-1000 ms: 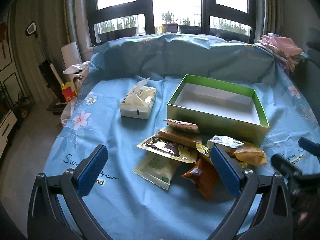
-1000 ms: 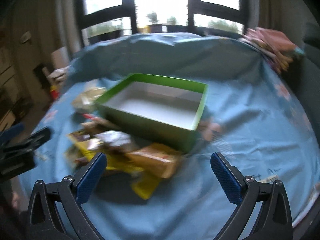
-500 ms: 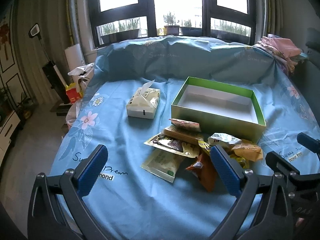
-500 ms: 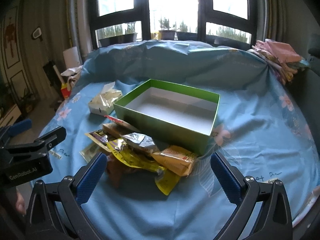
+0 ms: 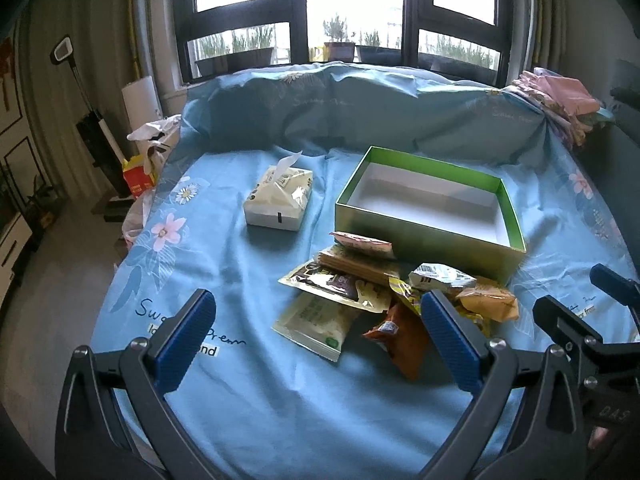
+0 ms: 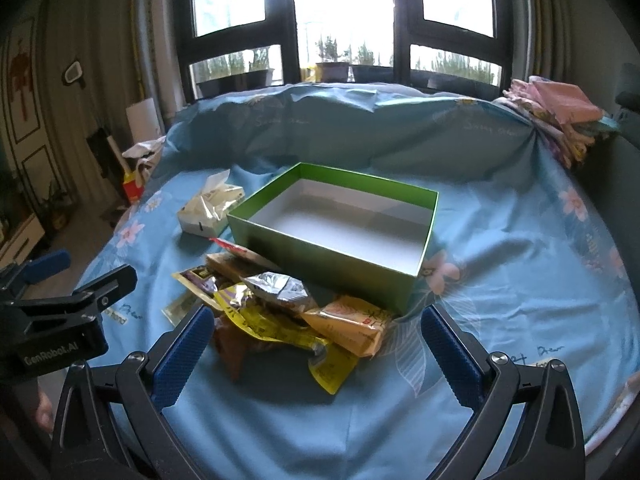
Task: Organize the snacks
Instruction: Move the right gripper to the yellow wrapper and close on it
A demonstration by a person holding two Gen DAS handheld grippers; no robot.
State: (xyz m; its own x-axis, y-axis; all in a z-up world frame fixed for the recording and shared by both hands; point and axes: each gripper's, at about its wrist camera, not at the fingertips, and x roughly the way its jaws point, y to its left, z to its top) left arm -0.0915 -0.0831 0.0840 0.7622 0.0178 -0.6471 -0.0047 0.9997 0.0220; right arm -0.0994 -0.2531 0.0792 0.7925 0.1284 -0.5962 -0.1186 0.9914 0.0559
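So the green box (image 6: 416, 236) sits empty on the blue cloth (image 6: 500, 280), and the snack packets (image 6: 280, 308) are piled right against its near side. A tissue pack (image 5: 279, 199) is off to the box's left. The left gripper (image 5: 316, 344) and right gripper (image 6: 316, 356) hover short of the pile, jaws spread wide, holding nothing.

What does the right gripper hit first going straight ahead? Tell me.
Probably the snack pile: the open right gripper points at it, with the yellow packet nearest. The green box lies behind. Depth is uncertain.
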